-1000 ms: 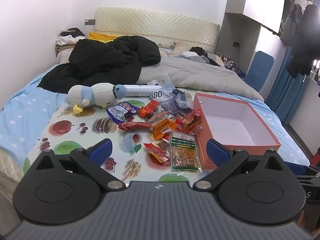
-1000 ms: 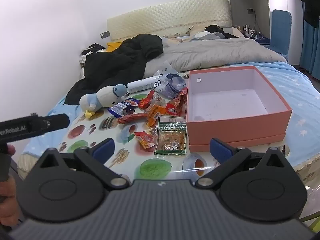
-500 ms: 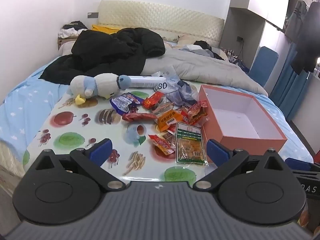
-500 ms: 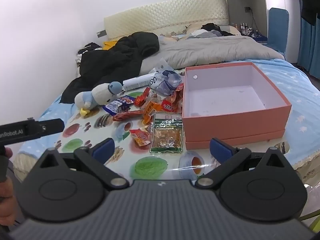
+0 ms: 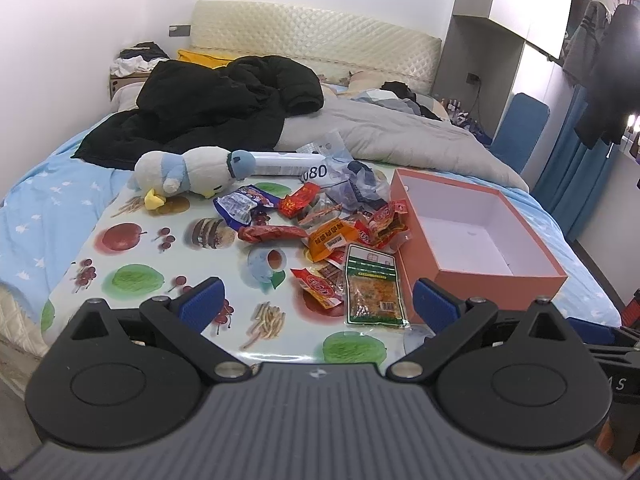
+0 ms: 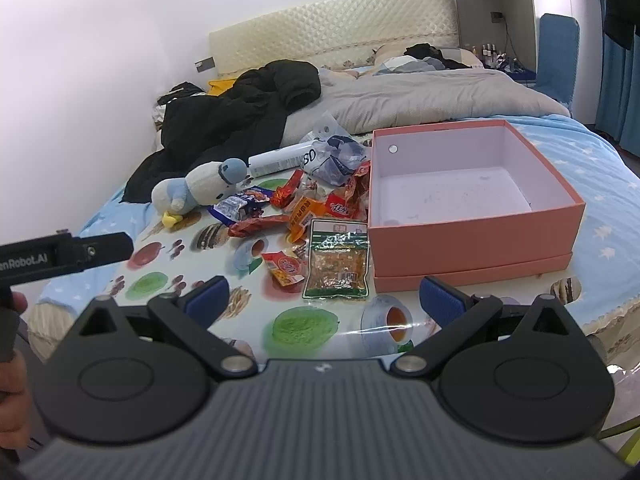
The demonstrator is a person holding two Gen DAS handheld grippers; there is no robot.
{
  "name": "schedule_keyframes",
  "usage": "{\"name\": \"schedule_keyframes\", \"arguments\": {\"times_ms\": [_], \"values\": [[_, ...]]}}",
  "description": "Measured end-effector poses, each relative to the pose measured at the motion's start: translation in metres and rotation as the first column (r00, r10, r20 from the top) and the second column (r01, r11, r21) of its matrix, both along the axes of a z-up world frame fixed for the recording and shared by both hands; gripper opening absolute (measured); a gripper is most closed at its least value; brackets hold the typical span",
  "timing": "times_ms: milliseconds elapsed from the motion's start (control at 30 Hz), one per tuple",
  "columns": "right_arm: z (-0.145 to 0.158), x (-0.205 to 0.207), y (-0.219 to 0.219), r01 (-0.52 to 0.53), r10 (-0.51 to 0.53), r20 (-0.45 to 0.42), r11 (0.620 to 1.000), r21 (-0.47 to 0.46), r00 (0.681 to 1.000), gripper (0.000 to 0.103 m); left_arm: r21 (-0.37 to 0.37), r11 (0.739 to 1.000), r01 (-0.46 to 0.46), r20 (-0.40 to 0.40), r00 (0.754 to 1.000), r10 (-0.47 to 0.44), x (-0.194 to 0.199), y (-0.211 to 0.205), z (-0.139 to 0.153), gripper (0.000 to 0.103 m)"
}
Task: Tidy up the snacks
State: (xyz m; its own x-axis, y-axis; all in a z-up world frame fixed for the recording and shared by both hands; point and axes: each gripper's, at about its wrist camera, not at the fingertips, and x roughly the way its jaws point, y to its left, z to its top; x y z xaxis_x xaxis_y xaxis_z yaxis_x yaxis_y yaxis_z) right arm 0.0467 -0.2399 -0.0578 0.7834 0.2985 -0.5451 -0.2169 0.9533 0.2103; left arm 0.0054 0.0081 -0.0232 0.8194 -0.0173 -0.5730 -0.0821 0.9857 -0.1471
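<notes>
Several snack packets lie in a loose pile on a fruit-printed table cover (image 5: 132, 280) (image 6: 296, 328). Nearest me is a green-edged clear packet (image 5: 374, 293) (image 6: 337, 266), with a small red packet (image 5: 318, 286) (image 6: 285, 267) to its left and an orange packet (image 5: 332, 239) (image 6: 303, 216) behind. An open pink box (image 5: 476, 276) (image 6: 472, 248) stands empty to the right of the pile. My left gripper (image 5: 318, 304) is open, short of the pile, holding nothing. My right gripper (image 6: 326, 294) is open too, in front of the green-edged packet and the box's near left corner.
A plush penguin (image 5: 184, 178) (image 6: 196, 190) lies at the pile's far left, with a white tube (image 5: 280, 163) (image 6: 280, 160) and a clear plastic bag (image 5: 352, 188) (image 6: 336, 160) behind. Beyond are a black jacket (image 5: 224, 108) and grey duvet (image 5: 400, 136). The left gripper's handle (image 6: 64, 256) and a hand (image 6: 12, 376) show.
Both grippers have moved closer to the table, so the pile and box look larger. The left view has shifted so the snacks sit more central. Both stay open.
</notes>
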Motion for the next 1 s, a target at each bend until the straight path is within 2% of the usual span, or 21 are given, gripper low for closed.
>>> {"name": "schedule_keyframes", "arguments": {"times_ms": [1000], "values": [[-0.0020, -0.0009, 0.0018, 0.000, 0.000, -0.007, 1.000, -0.002, 1.000, 0.103, -0.009, 1.000, 0.003, 0.005, 1.000, -0.003, -0.0019, -0.0015, -0.0033, 0.102]]}}
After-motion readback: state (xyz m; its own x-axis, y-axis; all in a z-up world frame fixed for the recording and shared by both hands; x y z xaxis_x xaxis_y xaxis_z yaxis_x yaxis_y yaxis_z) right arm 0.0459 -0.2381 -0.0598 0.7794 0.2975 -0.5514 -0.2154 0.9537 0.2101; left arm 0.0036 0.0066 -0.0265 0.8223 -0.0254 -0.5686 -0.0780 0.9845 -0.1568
